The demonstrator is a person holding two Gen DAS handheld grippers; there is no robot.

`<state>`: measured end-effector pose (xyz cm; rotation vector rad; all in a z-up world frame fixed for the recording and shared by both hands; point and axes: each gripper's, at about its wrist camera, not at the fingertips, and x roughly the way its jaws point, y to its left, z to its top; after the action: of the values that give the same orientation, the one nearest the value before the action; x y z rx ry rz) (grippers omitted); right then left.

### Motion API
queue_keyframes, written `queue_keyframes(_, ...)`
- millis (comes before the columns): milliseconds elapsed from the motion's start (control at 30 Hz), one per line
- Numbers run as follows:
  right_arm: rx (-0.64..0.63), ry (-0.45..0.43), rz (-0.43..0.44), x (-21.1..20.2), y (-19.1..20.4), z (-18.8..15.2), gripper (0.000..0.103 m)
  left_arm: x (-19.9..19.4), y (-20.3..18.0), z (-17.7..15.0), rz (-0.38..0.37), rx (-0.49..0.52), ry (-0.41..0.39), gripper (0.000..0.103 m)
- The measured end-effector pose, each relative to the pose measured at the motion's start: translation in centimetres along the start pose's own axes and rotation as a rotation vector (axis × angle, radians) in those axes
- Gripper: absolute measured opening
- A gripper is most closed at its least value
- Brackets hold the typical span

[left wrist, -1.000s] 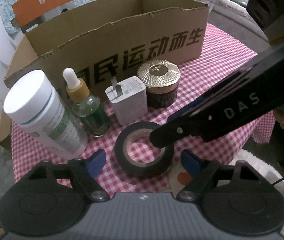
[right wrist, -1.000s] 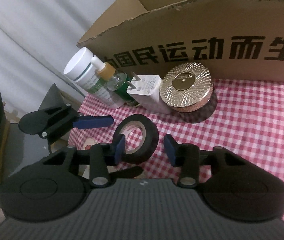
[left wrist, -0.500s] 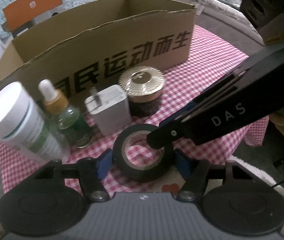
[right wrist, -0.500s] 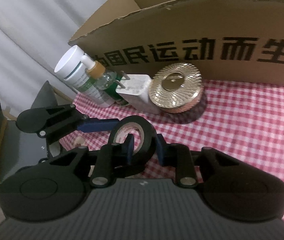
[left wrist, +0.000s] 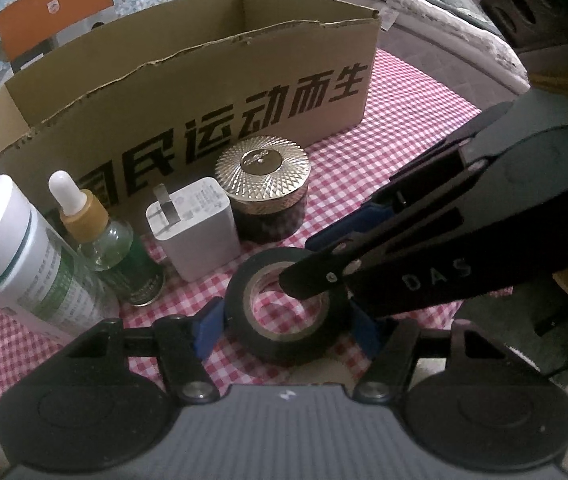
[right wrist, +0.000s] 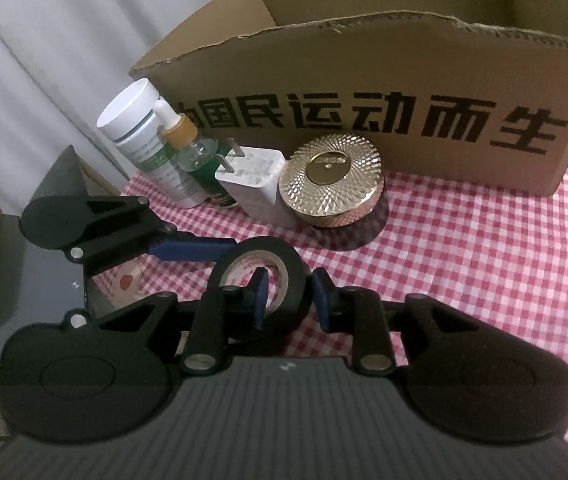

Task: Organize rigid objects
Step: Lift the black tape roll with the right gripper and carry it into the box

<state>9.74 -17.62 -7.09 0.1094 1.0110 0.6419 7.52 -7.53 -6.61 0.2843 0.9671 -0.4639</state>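
Since a second ago both my hand-held grippers have closed on the black roll of electrical tape [left wrist: 284,316] lying on the red-checked counter [right wrist: 483,264]. My left hand-held gripper [left wrist: 285,326] clasps its outside; my right hand-held gripper [right wrist: 288,296] pinches one wall, one pad inside the hole. From the left wrist view, my right one hides the roll's far rim.

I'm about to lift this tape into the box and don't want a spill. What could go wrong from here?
Both grippers clamp one black tape roll: the left gripper across it, the right gripper pinching its wall. Diverging lifts could twist it loose. The charger and dropper bottle stand close behind; a swing could topple them.
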Motion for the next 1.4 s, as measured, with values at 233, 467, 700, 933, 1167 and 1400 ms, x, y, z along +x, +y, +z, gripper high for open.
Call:
queue_keyframes(233,-0.032,-0.011,-0.012,0.2,0.2,0.1,0.024,0.0,0.0,0.1,0.001,0.0,-0.01,0.069)
queue_keyframes(467,-0.086,-0.026,-0.039,0.5,1.1,-0.2,0.024,-0.1,0.0,-0.1,0.004,-0.008,-0.026,0.068)
queue_keyframes(700,-0.081,-0.029,-0.039,0.5,1.0,-0.1,0.023,-0.7,-0.1,-0.4,0.009,-0.011,-0.048,0.068)
queue_keyframes(933,-0.076,-0.051,-0.043,-0.4,1.4,-0.1,0.023,-1.7,-0.2,-0.3,0.012,-0.008,-0.074,0.068)
queue_keyframes(1167,-0.075,-0.081,-0.048,-2.0,1.9,0.0,0.023,-3.5,-0.5,-0.4,0.016,0.006,-0.11,0.068)
queue_keyframes(1400,-0.081,-0.119,-0.028,-4.1,2.7,0.0,0.023,-5.7,-1.4,-0.5,0.028,0.014,-0.16,0.068)
